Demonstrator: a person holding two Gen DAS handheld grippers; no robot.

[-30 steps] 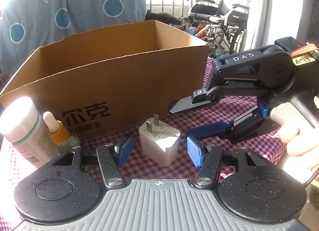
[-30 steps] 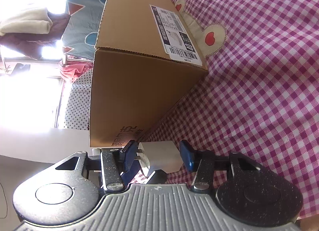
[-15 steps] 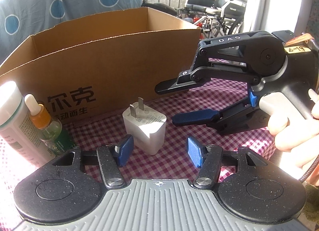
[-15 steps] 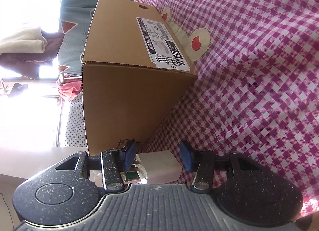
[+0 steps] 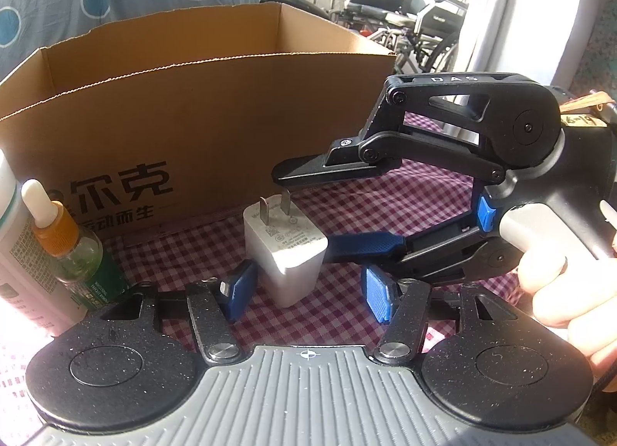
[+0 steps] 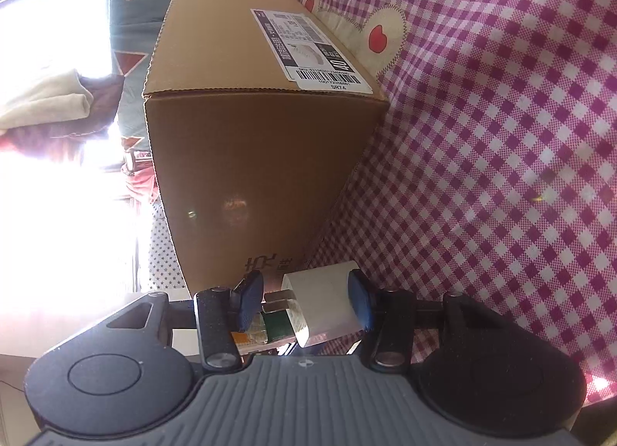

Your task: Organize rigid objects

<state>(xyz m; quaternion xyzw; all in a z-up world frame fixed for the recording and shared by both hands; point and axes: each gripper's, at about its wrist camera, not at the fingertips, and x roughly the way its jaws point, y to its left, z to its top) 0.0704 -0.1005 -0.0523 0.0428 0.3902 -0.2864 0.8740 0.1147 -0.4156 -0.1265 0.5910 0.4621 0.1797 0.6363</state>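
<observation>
A white charger plug (image 5: pixel 285 249) stands on the checked cloth with its prongs up, just in front of the open cardboard box (image 5: pixel 193 118). My right gripper (image 5: pixel 304 211), rolled onto its side, straddles it. The upper finger hangs just over the prongs and the blue lower finger lies against the plug's side near the cloth. In the right wrist view the charger (image 6: pixel 320 299) fills the gap of the right gripper (image 6: pixel 304 297), and the jaws look open. My left gripper (image 5: pixel 308 295) is open, low in front of the plug, with its left pad close to the body.
A dropper bottle with an orange collar (image 5: pixel 73 249) and a white bottle (image 5: pixel 15 253) stand left of the plug. A hand (image 5: pixel 570 292) holds the right gripper. The box (image 6: pixel 262 137) has a shipping label. Wheelchairs (image 5: pixel 416 22) stand behind. Checked cloth (image 6: pixel 501 176) spreads right.
The right gripper has slid left from beside the charger until its fingers straddle it. Neither gripper's opening has changed. The left view has tilted slightly.
</observation>
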